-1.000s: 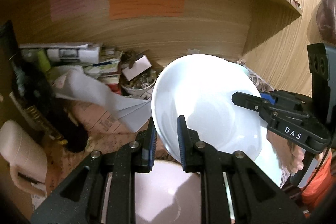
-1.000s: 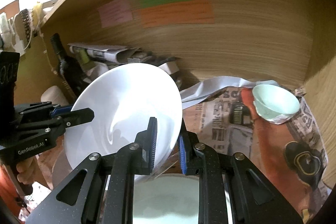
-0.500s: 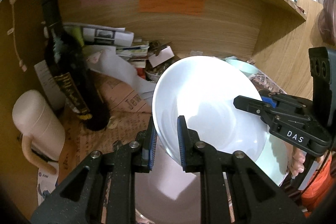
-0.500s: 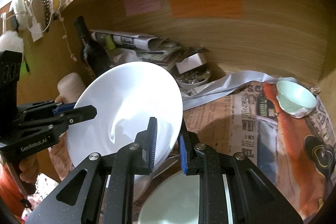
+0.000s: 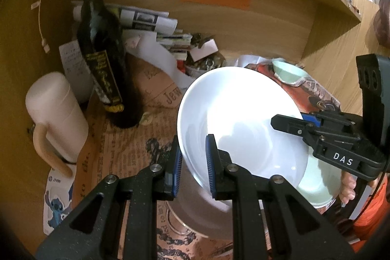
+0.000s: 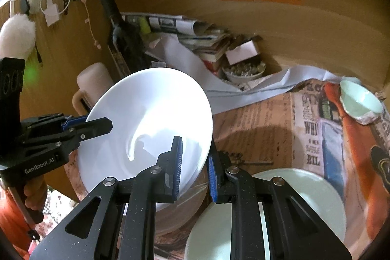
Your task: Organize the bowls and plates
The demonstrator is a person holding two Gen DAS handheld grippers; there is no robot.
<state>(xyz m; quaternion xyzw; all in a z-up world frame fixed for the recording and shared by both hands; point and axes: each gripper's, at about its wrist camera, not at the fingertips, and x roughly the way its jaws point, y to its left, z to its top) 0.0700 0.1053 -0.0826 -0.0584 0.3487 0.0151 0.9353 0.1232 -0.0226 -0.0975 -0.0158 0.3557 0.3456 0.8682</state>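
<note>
Now both claws — left claw (image 5: 193, 167), right claw (image 6: 193, 168) — pinch opposite rims of the tilted white plate (image 5: 238, 123).

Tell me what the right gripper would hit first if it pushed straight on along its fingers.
The right gripper is already clamped on the white plate; past it, probably the newspaper-covered shelf floor, though depth is unclear.

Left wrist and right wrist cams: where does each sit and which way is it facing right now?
Left wrist: on the left gripper, looking down into the shelf nook at the white plate; the right gripper and fingers holding it show.
Right wrist: on the right gripper, facing the same nook; the left gripper and a hand show.
Shared: the plate clamped from opposite rims, dark bottle, small green bowl.
</note>
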